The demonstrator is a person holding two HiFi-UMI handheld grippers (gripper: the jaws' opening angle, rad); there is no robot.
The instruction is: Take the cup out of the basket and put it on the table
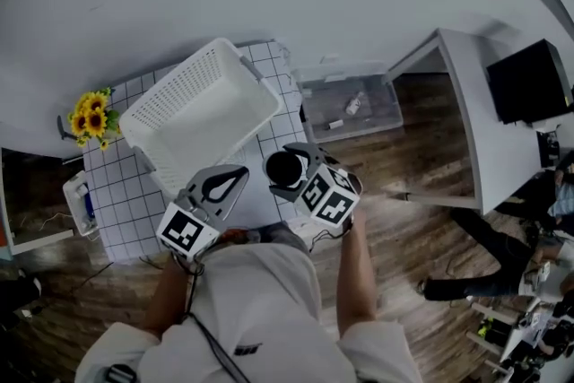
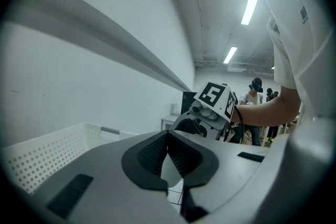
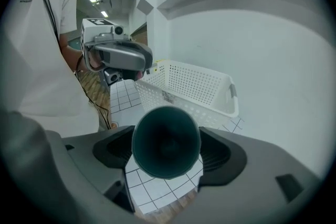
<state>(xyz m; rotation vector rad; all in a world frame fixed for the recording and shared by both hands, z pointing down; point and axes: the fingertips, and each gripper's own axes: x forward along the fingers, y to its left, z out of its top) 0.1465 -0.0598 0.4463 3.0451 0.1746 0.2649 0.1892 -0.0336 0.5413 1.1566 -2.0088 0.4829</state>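
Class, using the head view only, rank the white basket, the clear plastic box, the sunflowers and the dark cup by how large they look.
1. white basket
2. clear plastic box
3. sunflowers and dark cup look about alike. The cup may be nearer the camera, so I leave them unranked.

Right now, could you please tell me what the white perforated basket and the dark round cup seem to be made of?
White perforated basket: probably moulded plastic, matt, judging by its even rows of holes and smooth rim. Dark round cup: smooth with a soft sheen, plastic or glazed ceramic; the look leaves that open.
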